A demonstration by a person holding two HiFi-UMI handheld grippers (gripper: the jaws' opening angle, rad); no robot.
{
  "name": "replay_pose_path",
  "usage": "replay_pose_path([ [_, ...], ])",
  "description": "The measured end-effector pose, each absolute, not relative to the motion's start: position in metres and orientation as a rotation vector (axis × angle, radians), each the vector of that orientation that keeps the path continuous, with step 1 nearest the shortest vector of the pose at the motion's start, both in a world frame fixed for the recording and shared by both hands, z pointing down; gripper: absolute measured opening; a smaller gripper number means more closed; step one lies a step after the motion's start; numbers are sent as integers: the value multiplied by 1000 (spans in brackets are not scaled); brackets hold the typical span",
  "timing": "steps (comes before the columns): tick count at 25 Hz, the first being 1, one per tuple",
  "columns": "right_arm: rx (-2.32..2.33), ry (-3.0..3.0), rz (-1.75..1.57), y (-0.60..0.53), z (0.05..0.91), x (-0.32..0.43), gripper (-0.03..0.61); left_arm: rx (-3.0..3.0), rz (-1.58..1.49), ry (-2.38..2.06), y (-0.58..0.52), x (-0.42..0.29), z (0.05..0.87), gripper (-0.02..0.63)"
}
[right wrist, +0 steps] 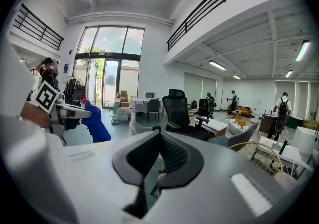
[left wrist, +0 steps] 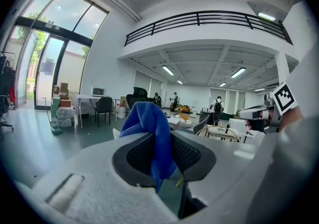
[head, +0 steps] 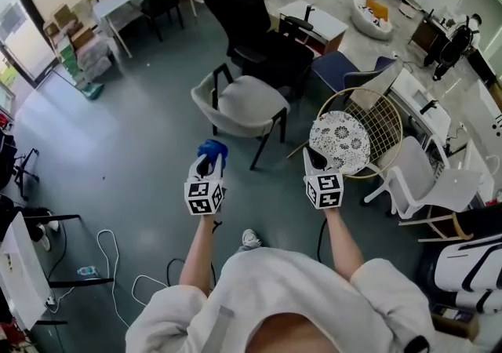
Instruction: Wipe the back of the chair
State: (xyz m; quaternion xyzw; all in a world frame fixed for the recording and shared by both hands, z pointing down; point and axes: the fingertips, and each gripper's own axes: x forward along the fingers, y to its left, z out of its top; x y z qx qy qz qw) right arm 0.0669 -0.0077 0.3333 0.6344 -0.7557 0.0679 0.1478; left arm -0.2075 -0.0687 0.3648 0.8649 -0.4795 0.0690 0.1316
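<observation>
Two tongs: L tongs [left wrist: 162,157] clamp blue cloth [left wrist: 148,124], R tongs [right wrist: 158,162] pressed together; grey chair [head: 245,102] ahead.

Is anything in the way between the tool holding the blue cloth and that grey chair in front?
Nothing visible. The left gripper, shut on the cloth, is apart from the grey chair, with only open floor between them. The wire chair stands off to the right, out of that line.
</observation>
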Motion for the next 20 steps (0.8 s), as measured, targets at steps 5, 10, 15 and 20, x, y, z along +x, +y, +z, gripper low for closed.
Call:
replay_pose_path([
  [5, 1827, -2142, 206, -38, 342, 63, 2, 2520, 211, -1359, -107, -209, 376, 89],
  [10, 1803, -2135, 236, -60, 356, 60, 2, 2509, 233, -1346, -133, -208, 392, 89],
  [15, 1767, -2146, 266, -78, 374, 63, 2, 2485, 261, -1359, -148, -207, 409, 89],
  [20, 1729, -2181, 305, -97, 397, 75, 2, 2441, 306, -1411, -159, -206, 432, 89],
])
